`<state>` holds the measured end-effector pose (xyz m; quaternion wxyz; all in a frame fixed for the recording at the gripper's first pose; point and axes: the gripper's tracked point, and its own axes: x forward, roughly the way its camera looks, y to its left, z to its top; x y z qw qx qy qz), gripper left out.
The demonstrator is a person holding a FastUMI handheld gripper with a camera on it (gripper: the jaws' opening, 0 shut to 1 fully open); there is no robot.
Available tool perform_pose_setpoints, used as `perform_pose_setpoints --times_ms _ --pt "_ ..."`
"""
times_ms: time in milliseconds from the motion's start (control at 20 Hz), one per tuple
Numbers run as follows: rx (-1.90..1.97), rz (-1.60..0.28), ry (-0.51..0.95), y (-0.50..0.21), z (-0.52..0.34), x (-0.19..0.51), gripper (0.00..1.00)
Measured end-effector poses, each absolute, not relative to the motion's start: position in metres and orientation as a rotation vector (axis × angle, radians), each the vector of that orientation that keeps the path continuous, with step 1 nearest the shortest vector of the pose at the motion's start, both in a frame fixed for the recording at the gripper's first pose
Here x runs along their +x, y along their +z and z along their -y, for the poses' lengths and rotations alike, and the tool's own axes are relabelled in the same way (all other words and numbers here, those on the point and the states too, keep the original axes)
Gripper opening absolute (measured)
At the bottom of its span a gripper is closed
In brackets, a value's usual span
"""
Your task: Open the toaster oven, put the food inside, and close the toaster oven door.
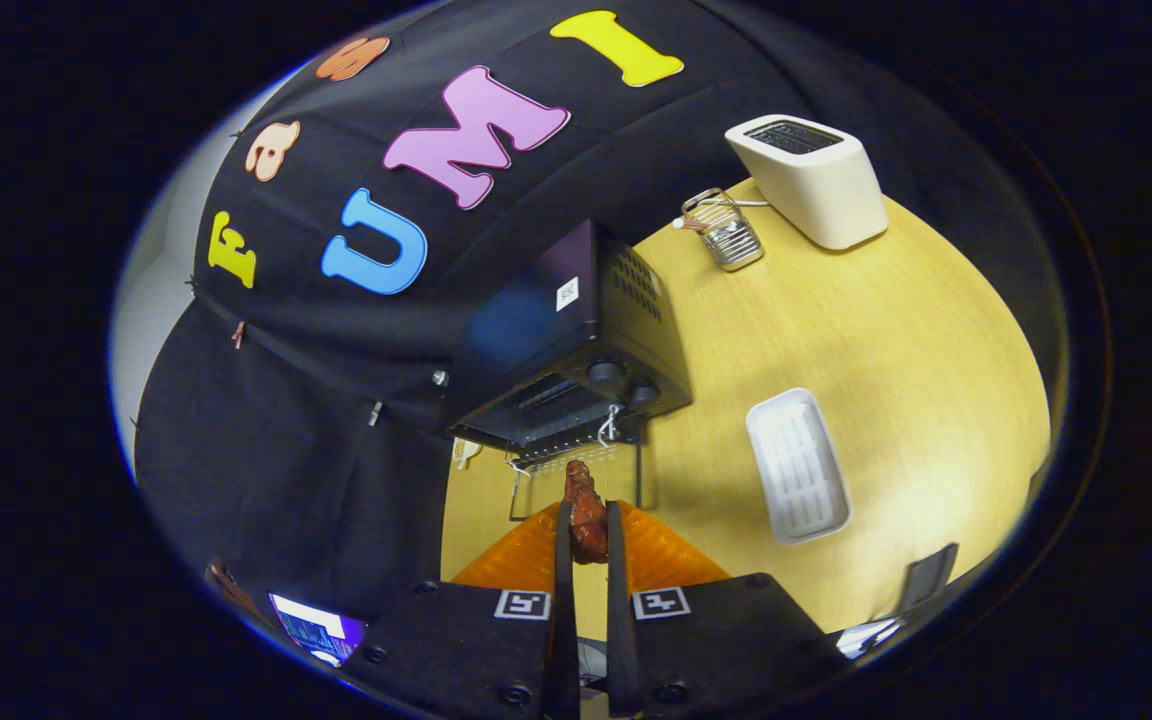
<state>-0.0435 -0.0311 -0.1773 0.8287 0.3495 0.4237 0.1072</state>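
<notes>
right at your gripper (587, 535) the two fingers are drawn close and pinching the food (586, 515), a glazed reddish-brown piece that looks like a chicken wing, and both fingers press its sides while its top pokes up past the tips. on the gripper body nearest you sit two square black-and-white marker tags (523, 604), patterns only, no words to read. just ahead of the fingertips the toaster oven door (581, 480) hangs open, its glass panel dropped flat toward you, and the food hovers at the near part of that panel. beyond it is the toaster oven (576, 340) itself, a dark box with its mouth open, a rack showing inside, two round knobs beside the opening and a bit of white cord near them. there's a small white sticker (567, 293) on the oven's top, too small for you to read. the whole lot rests on a pale wooden table (916, 350). off to the right of your fingers, well apart from the oven, lies a white ribbed tray (797, 465), nothing in it. farther back, near the table's far edge, stands a small metal wire rack (726, 230), and just beside it a cream slot toaster (811, 180) with a white cable between them. no brand name can be made out on either appliance.
</notes>
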Motion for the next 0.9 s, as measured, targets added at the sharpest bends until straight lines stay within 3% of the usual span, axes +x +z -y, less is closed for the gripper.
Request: perform_pose_setpoints --times_ms 450,900 --pt "0.837 -0.807 0.234 -0.2 -0.093 -0.001 0.15" --pt "0.955 -0.737 0.104 -0.263 -0.126 0.083 0.15"
